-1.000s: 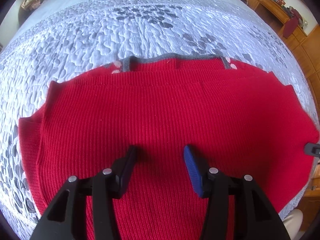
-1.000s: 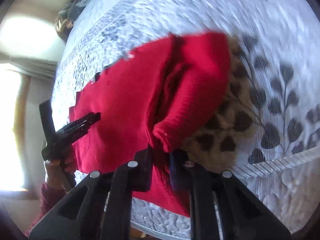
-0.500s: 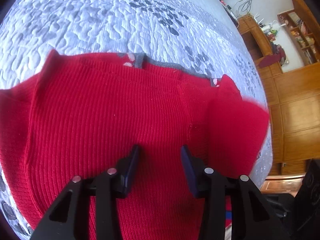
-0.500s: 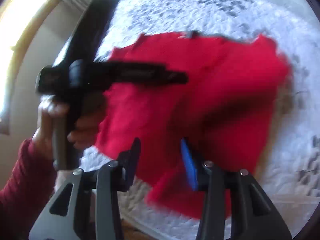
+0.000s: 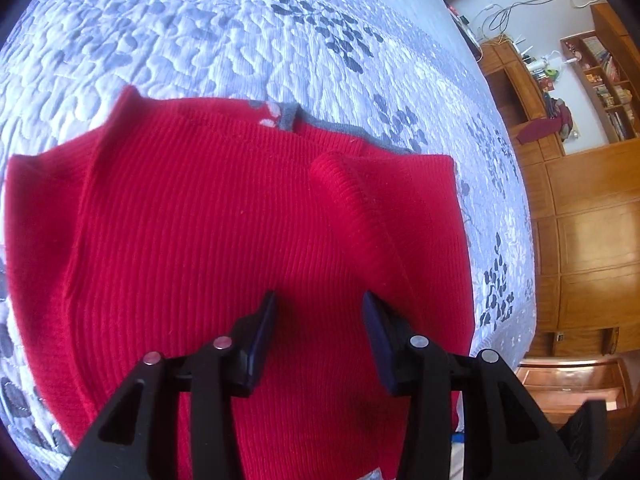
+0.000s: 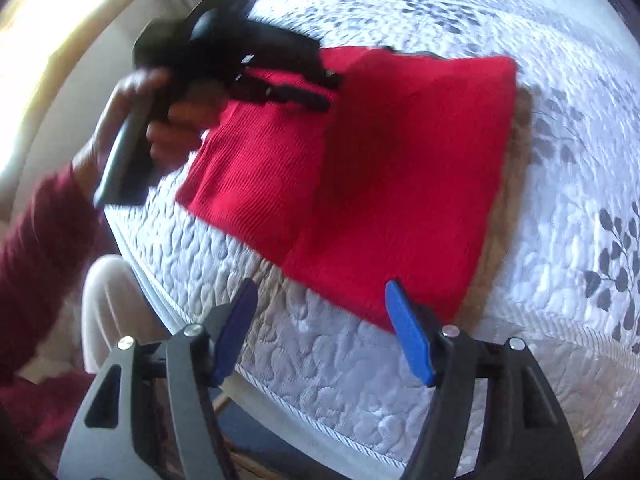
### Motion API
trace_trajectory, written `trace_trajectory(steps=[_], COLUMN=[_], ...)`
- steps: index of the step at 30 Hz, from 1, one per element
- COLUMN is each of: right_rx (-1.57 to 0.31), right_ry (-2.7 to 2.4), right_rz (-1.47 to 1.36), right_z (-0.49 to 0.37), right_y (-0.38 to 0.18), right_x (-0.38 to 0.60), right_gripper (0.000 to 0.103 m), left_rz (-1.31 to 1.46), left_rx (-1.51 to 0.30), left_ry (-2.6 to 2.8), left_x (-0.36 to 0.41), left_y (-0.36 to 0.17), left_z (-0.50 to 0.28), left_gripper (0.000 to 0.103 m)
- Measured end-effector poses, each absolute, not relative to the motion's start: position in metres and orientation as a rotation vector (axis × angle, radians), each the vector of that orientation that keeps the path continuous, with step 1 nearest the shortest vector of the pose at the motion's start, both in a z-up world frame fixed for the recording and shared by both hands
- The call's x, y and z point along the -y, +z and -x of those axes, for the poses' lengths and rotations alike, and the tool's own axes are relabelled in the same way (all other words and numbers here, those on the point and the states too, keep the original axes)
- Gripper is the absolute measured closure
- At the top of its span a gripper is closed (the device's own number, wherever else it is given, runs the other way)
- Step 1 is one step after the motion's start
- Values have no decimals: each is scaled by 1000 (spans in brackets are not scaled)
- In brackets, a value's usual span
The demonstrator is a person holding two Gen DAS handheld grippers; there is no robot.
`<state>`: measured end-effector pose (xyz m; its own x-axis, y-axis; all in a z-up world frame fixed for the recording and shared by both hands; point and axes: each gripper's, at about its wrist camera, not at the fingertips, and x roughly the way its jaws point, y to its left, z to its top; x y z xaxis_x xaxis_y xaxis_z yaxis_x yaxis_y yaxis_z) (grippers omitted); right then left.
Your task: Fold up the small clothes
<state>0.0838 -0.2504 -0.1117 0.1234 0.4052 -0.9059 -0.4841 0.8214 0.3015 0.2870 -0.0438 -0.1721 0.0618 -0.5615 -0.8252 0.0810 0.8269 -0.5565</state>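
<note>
Right gripper has let go and drawn back, jaws apart; sweater, right side folded in, lies under the released left gripper, nearer its unfolded side.

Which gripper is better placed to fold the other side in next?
Left. The left gripper hovers open over the red sweater, near its unfolded side. The right gripper is open, back off the garment over the quilt.

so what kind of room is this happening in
Most likely a bedroom at home. The red sweater lies on a bed under a quilted grey floral bedspread, and wooden cabinets with cluttered shelves line the far wall.
</note>
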Motion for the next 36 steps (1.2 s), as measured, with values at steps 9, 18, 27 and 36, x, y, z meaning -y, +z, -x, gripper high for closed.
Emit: trace_trajectory(steps=[9,18,27,36], right_rx=[-1286,-1358,-1271,-1252], right_ry=[649,692,798,790], right_rz=[300,-95,-567,-479], right_z=[-83,-113,-128,-117], right_y=[-140,-147,-127,-111], right_x=[213,261,323,318], right_gripper=[46,93,95,95], left_rz=[398,331,541,768], left_rx=[-1451,-1452,-1505,-1508], left_ry=[-488,-490,-498,-494], left_x=[46,56,59,76], left_y=[-173,-171,-161,-162], left_z=[-286,-286,-287,-298], left_gripper=[57,54,51,47])
